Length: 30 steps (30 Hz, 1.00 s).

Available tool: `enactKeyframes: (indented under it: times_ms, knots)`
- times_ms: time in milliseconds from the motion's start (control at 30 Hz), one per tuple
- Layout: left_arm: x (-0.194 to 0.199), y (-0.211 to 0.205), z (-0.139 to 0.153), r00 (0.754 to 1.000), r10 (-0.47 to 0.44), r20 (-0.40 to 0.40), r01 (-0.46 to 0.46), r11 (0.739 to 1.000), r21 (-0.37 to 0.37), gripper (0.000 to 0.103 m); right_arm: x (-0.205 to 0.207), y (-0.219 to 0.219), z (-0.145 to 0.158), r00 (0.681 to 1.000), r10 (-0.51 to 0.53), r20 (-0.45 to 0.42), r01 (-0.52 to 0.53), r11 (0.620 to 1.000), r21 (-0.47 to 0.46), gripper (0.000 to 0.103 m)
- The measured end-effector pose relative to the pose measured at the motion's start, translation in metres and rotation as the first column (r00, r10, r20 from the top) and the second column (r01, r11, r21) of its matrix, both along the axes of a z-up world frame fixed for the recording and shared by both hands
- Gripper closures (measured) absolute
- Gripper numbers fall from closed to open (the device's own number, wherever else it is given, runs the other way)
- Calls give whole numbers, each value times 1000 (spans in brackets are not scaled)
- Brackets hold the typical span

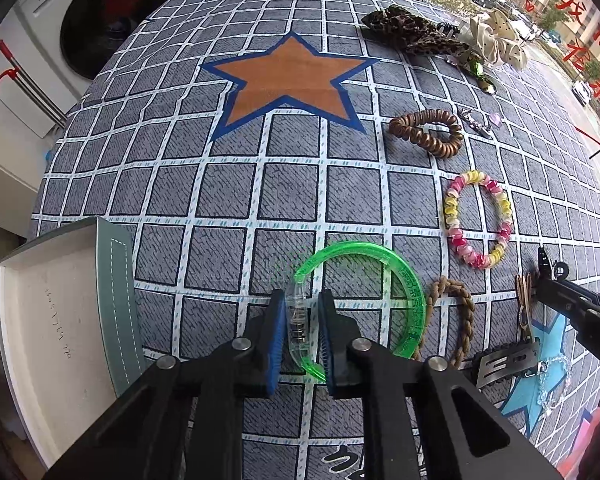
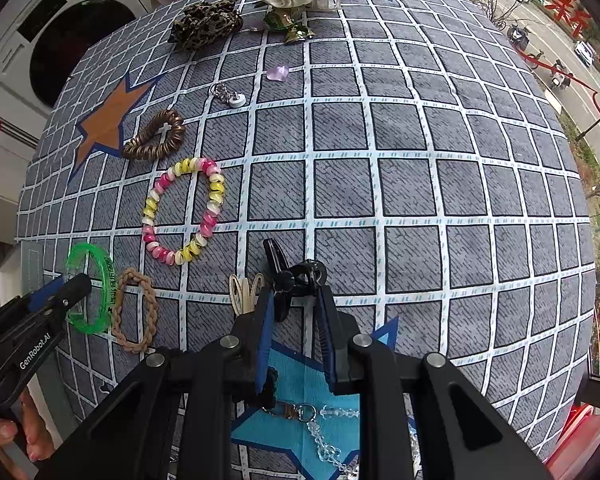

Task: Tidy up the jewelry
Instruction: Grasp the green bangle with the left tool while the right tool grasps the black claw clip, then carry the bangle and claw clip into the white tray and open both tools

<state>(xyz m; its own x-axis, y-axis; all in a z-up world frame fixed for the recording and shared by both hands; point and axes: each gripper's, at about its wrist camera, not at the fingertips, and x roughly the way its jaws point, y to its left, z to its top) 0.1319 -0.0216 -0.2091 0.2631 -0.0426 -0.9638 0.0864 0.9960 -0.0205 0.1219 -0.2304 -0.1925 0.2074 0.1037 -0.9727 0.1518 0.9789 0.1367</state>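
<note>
Jaws of the left gripper pinch the green bangle at lower centre, likely bound for the open box at lower left. Right gripper, jaws narrow, holds a black clip clear.

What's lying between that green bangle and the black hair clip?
A braided tan hair tie lies right beside the green bangle; nearer the black hair clip lie beige hairpins. The right wrist view shows this best.
</note>
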Motion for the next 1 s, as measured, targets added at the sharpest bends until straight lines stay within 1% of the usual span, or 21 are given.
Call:
enactKeyframes:
  times_ms: [67,200,400,533,700,867,1000]
  knots:
    - [-1,-1,4,1000,1,-2,-1,1000,-24,86,-2,-3,4,1000,-7,16,7,1000,6,80]
    - [-4,-1,12,1000,8,14,-8,999,-43,86,-8,-10,14,999,-4,42,3,999,36,80]
    - [-11,8,44,998,31,62,-25,995,-92,86,-14,-9,35,997,18,77,-24,997,78,80]
    - [-17,25,67,993,55,101,-44,992,-117,86,-13,5,53,994,46,103,-57,993,102,80]
    - [-30,63,86,983,129,127,-113,985,-128,86,-10,43,73,984,116,134,-135,980,143,80]
    - [-50,118,93,964,223,144,-212,973,-87,86,-7,102,87,962,214,169,-245,951,189,80]
    - [-61,168,88,941,310,135,-305,951,-55,86,-4,157,89,934,305,184,-342,914,218,80]
